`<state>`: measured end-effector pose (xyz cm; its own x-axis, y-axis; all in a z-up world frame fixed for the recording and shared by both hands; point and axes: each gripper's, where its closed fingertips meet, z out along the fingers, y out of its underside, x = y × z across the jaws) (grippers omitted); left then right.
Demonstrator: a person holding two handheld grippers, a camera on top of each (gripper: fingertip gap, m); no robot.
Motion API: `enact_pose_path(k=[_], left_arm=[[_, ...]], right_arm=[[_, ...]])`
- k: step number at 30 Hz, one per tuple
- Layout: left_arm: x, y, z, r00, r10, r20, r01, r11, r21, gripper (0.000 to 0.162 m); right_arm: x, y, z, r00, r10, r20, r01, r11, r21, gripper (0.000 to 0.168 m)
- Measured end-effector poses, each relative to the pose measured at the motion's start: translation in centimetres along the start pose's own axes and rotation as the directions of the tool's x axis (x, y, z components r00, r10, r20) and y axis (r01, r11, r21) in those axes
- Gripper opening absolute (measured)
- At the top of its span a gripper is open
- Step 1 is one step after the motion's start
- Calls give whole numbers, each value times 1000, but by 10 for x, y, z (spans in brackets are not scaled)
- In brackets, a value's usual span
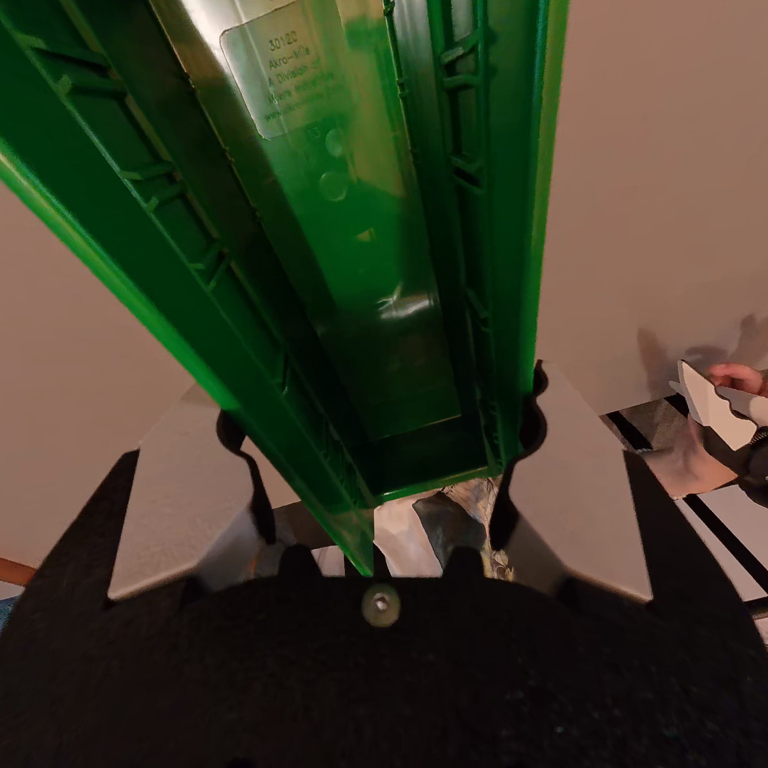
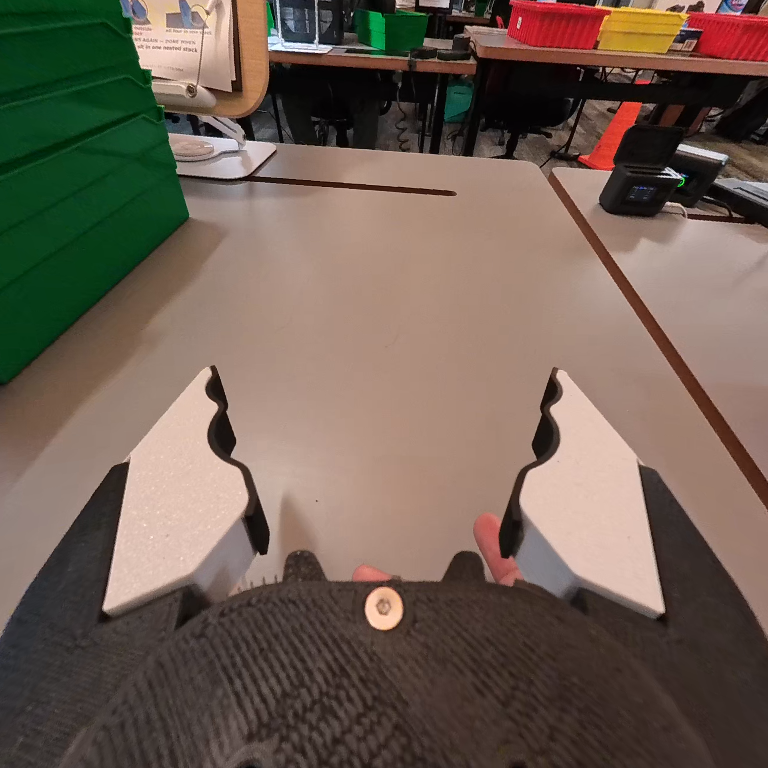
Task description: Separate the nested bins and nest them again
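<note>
The left gripper [image 1: 380, 419] had a green bin [image 1: 332, 249] raised in the air, its ribbed underside filling the upper middle of the left wrist picture; the fingers [image 1: 582, 465] pinched it across its near end. At the right edge of that frame the right gripper [image 1: 715, 403] showed, small, in a person's hand [image 1: 735, 378]. In the right wrist picture the right gripper [image 2: 384, 449] hovered over the grey bench [image 2: 374, 291], fingers [image 2: 178, 490] spread wide and holding nothing. A stack of nested green bins [image 2: 75, 187] stood on the bench at the upper left. Red and yellow bins [image 2: 640, 29] sat on a far table at the upper right.
</note>
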<state>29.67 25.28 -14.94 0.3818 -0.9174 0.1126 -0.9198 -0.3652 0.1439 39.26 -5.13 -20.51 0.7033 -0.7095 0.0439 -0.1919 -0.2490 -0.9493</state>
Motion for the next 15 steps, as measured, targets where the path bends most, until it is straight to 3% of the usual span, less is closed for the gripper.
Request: enact_pose_path(k=[7,15], left_arm=[[5,-1,-1,999,-19,38,19,1000,-13,133],[5,-1,0,997,-36,72,36,999,-6,144]], right_arm=[[3,-2,-2,1000,3,-1,-3,1000,2,145],[1,1,-1,1000,0,10,0,1000,-12,143]])
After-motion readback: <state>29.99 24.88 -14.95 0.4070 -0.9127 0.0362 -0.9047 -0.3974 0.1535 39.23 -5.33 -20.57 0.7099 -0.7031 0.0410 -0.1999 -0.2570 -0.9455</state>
